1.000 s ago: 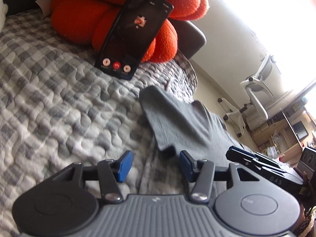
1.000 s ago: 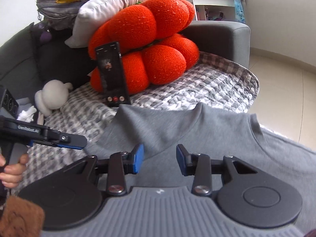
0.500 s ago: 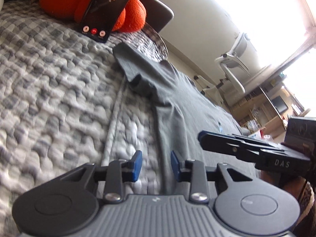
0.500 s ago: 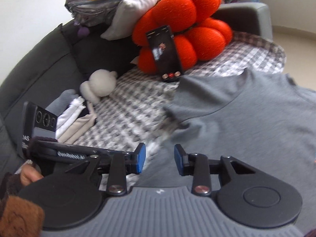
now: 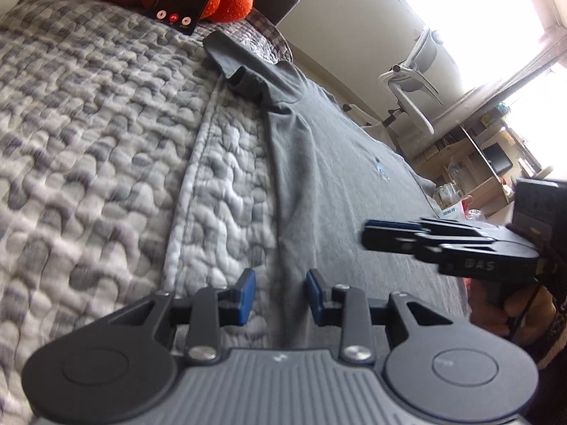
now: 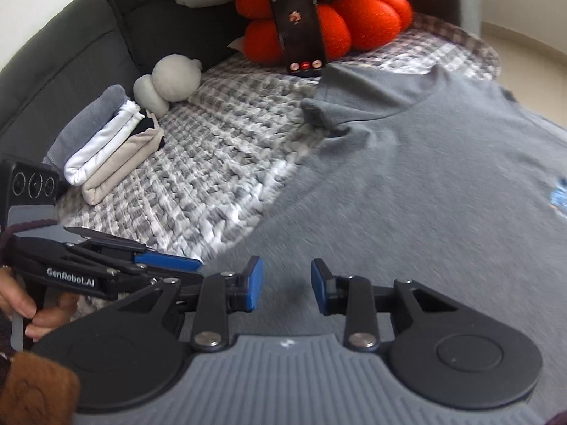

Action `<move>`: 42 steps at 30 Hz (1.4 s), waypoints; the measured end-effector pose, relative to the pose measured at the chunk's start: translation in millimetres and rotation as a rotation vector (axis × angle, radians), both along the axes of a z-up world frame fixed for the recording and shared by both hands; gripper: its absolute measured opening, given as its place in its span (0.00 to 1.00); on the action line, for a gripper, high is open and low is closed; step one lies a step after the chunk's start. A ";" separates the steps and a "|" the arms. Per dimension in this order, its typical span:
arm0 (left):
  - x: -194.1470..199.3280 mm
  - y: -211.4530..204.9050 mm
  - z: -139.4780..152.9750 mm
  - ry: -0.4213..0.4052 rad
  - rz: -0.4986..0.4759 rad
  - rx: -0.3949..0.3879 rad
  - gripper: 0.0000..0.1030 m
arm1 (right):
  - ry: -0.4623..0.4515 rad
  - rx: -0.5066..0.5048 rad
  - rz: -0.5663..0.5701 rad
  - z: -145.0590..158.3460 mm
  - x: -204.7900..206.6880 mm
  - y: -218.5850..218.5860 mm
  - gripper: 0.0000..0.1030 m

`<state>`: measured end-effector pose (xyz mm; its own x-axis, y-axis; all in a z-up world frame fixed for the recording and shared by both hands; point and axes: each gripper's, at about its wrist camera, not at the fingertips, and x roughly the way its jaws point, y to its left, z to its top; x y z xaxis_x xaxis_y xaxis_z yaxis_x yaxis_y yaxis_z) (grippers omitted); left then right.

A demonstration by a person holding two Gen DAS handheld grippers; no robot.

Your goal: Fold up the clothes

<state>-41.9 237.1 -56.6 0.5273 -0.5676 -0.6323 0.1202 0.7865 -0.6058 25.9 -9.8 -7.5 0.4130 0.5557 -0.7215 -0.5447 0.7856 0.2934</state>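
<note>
- Grey T-shirt [image 6: 425, 177]: soft jersey knit, spread flat across the right half of the right-wrist frame, collar up top, one short sleeve [image 6: 319, 106] curled into a roll at its edge. Small blue print at the far right edge.
- Left-wrist view: the same shirt runs as a long grey strip up the centre, and its side edge lies between the blue pads.
- Left gripper [image 5: 280, 294]: black plastic arms, blue rubber pads, ribbed grey body. Jaws have just been narrowing and now stand partly apart, over the shirt's edge. Pads are not visibly pressing on the cloth.
- Right gripper [image 6: 287, 288]: same build. Jaws also just narrowed a little, gap between them; shirt fabric shows below the gap, nothing pinched.
- Quilt [image 6: 212, 163]: puffy grey-and-white checked, pebbly stitched texture, under the shirt.
- Orange cushion [image 6: 354, 17], nubby and lobed, upper centre; phone [image 6: 301, 28], glossy black slab, leans upright against it.
- Folded stack [image 6: 106, 141] at left: grey, white and beige cloth, next to a round pale plush [image 6: 170, 78].
- White office chair [image 5: 414, 81] in the upper right of the left-wrist frame.
</note>
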 end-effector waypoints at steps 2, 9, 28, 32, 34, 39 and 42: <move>-6.6 2.7 -1.3 0.011 0.001 -0.017 0.31 | 0.003 0.009 -0.054 8.5 -12.1 -22.9 0.34; -36.9 5.6 -3.8 0.035 -0.052 -0.050 0.32 | 0.007 -0.015 -0.328 18.8 -55.2 -128.2 0.38; 53.8 13.6 -7.3 -0.022 0.011 -0.088 0.35 | 0.042 0.113 -0.806 -11.9 -100.2 -299.2 0.41; 90.1 9.1 -8.7 -0.052 0.040 -0.118 0.35 | 0.037 0.120 -0.831 -19.4 -91.5 -313.2 0.43; 105.7 5.6 -11.5 -0.062 0.049 -0.137 0.35 | 0.030 0.130 -0.836 -23.6 -84.9 -318.2 0.45; 125.4 -4.7 -11.3 -0.102 0.066 -0.110 0.02 | -0.014 0.152 -0.843 -26.4 -69.6 -326.7 0.46; 121.9 -3.2 -0.7 -0.168 0.095 -0.058 0.02 | -0.033 0.160 -0.855 -27.4 -60.7 -331.2 0.46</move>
<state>80.0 233.9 -57.3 0.6757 -0.5432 -0.4983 0.1505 0.7634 -0.6282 -34.8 -341.0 -34.8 0.7542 0.1396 -0.6417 0.2030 0.8797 0.4301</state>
